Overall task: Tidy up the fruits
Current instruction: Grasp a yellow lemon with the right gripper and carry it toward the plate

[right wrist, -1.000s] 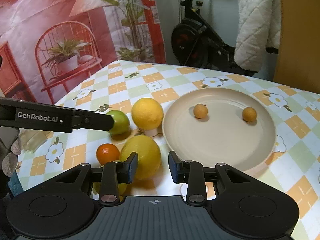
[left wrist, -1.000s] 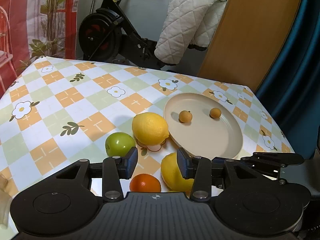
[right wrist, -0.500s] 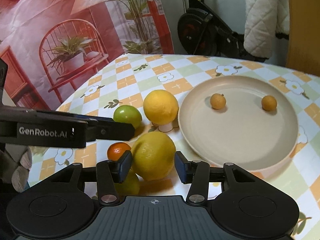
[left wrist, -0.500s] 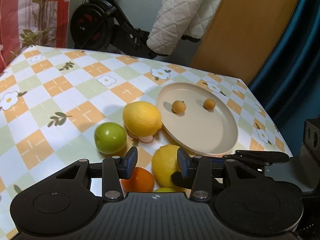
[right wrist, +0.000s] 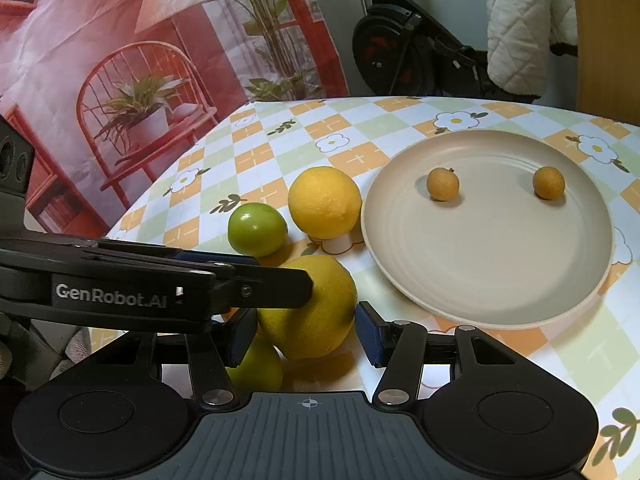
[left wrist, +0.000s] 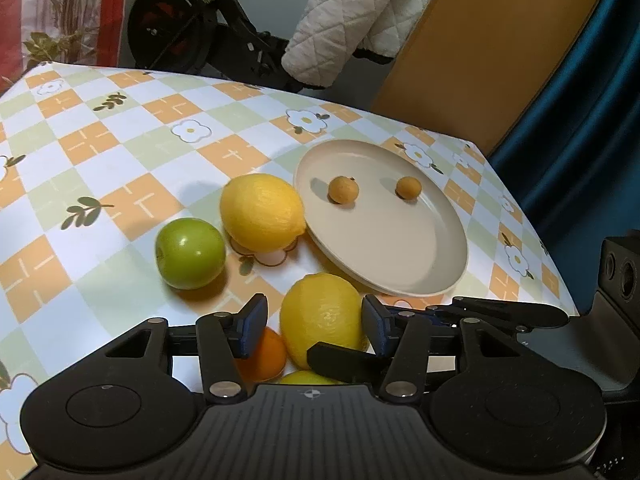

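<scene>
Checkered table (left wrist: 120, 152), exercise bike behind. Plate (right wrist: 500, 280) has only two small fruits (right wrist: 442, 184). Lemons, apple (left wrist: 190, 252), orange still off plate. My right gripper (right wrist: 304, 336) spread around near lemon (right wrist: 316, 308), left gripper (left wrist: 314, 328) spread too, nothing grasped.

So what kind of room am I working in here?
Most likely a lived-in home room: a table under a floral checked tablecloth, an exercise bike behind it with a quilted blanket draped over it, and a printed backdrop hanging alongside.

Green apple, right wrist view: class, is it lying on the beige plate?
No: the green apple sits on the checked tablecloth left of the plate, which holds only two small brown fruits.
</scene>
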The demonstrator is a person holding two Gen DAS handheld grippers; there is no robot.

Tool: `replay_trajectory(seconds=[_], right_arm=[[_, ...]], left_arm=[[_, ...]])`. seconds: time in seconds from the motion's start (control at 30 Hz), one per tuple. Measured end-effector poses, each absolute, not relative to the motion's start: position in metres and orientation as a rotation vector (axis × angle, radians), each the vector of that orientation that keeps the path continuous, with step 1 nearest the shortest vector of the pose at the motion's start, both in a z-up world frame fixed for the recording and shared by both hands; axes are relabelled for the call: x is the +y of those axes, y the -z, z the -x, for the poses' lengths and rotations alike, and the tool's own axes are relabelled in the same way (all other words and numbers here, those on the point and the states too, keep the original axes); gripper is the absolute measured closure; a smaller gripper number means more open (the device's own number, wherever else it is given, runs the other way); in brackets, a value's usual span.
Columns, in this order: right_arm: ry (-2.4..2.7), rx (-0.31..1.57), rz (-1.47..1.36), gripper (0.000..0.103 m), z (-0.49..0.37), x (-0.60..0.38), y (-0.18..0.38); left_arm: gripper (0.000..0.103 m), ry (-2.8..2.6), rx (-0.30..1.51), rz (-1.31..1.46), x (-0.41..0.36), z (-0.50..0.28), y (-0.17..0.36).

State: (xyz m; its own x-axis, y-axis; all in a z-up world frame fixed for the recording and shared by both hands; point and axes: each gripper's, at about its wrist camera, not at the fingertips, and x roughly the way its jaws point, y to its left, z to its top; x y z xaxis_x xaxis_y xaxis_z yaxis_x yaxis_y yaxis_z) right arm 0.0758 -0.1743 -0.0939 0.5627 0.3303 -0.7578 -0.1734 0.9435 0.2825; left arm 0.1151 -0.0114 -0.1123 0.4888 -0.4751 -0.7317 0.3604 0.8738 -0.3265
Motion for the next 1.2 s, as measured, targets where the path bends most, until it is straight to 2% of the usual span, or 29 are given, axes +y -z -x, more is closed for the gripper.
replay_trajectory(seconds=[0.53, 1.2], right_arm=[[-0.293, 0.923, -0.207, 0.054, -0.074, -0.177, 0.095], [-0.228, 0.798, -0.169, 0.054, -0.078, -0.21, 0.063]], left_arm=[[0.049, 0.533, 0.933, 0.094, -0.022, -0.114, 0.115], [0.049, 0.613, 0.844, 0.053, -0.06, -0.133, 0.087]])
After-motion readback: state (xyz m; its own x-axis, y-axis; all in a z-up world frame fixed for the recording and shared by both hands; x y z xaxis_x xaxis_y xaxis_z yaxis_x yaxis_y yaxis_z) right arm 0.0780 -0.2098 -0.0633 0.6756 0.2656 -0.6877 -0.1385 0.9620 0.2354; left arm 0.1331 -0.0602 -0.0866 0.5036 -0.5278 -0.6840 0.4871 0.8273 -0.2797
